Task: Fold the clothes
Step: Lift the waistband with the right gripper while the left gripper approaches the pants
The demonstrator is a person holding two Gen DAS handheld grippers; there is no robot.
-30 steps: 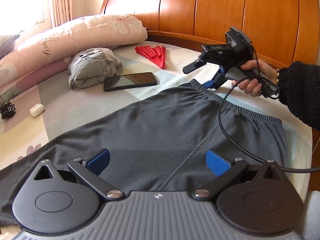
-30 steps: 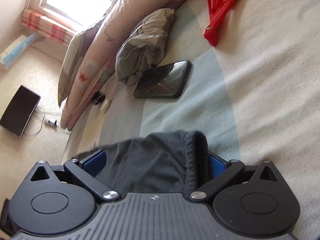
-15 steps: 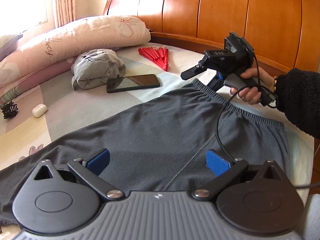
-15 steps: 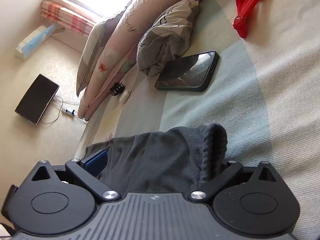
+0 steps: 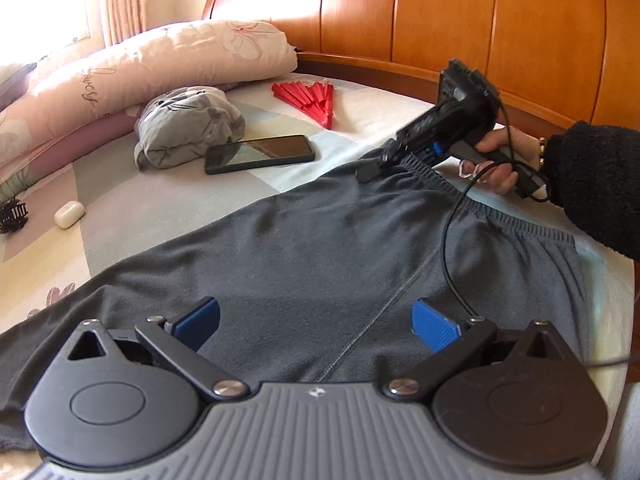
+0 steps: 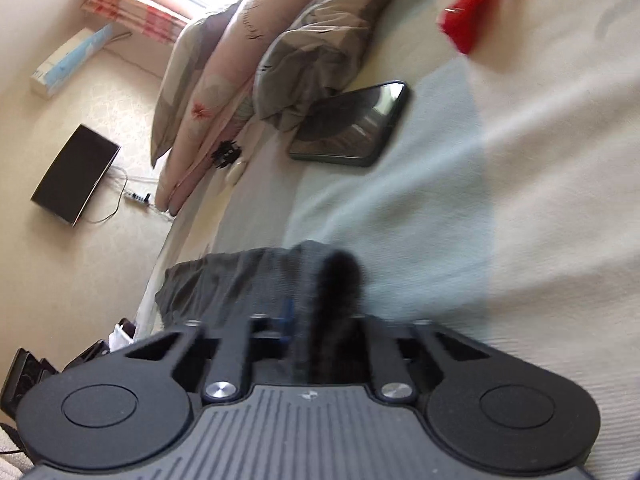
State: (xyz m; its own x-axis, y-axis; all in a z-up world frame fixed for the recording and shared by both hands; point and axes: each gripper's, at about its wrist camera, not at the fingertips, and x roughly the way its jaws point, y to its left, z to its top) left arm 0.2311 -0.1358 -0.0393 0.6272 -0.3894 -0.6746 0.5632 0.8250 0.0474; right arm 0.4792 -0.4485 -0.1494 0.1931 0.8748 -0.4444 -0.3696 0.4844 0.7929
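Bed with pale checked cotton sheet (image 5: 168, 196) and orange wooden headboard (image 5: 440, 16) fills both views. Long pink floral pillow (image 5: 120, 80) lies along the far left edge. Dark grey knit trousers with ribbed elastic waistband (image 5: 320, 248) lie spread flat across the sheet, waistband toward the headboard, legs running off lower left. Bundled grey printed garment (image 5: 188, 128) sits beside the pillow, black smartphone (image 5: 260, 154) touching its edge, red folding fan (image 5: 312, 100) farther back. Small white earbud case (image 5: 69, 213) and black hair claw (image 5: 14, 216) near left edge.

Right gripper (image 6: 316, 320), held by hand (image 5: 496, 160) in black fleece sleeve (image 5: 592, 184), jaws clamped on waistband corner. Left gripper (image 5: 316, 320) hovers over trouser seat, blue pads wide apart, nothing between.
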